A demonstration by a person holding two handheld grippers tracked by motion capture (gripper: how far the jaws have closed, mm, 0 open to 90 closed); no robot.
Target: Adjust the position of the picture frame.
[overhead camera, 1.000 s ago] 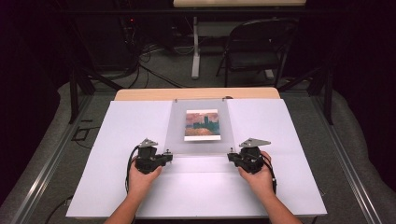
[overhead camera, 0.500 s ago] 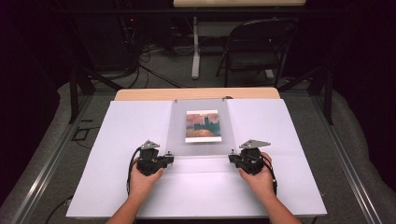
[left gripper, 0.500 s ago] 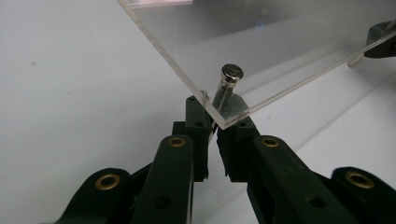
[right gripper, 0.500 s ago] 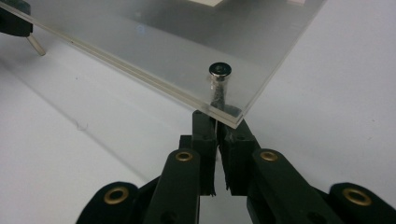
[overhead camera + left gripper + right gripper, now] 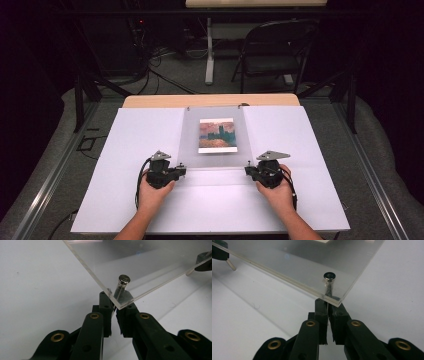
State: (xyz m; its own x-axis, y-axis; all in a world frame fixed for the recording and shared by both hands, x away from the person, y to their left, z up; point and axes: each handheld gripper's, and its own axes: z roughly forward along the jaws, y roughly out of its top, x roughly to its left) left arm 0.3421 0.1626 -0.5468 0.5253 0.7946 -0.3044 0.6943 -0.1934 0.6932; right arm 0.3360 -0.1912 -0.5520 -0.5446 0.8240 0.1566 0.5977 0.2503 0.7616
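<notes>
Left tool (image 5: 183, 171), seen lower left of centre in the high view, is clamped on the near-left corner of the clear acrylic sheet (image 5: 192, 140); in the left gripper view the corner & a metal pin (image 5: 123, 282) are pinched betw. the jaws. The sheet is laid at mid-frame on the white table (image 5: 300, 150), over a painted picture (image 5: 216, 135). Right tool (image 5: 248, 171), lower right of centre, is clamped on the near-right corner, w/ a second pin (image 5: 329, 276) just above the jaws.
</notes>
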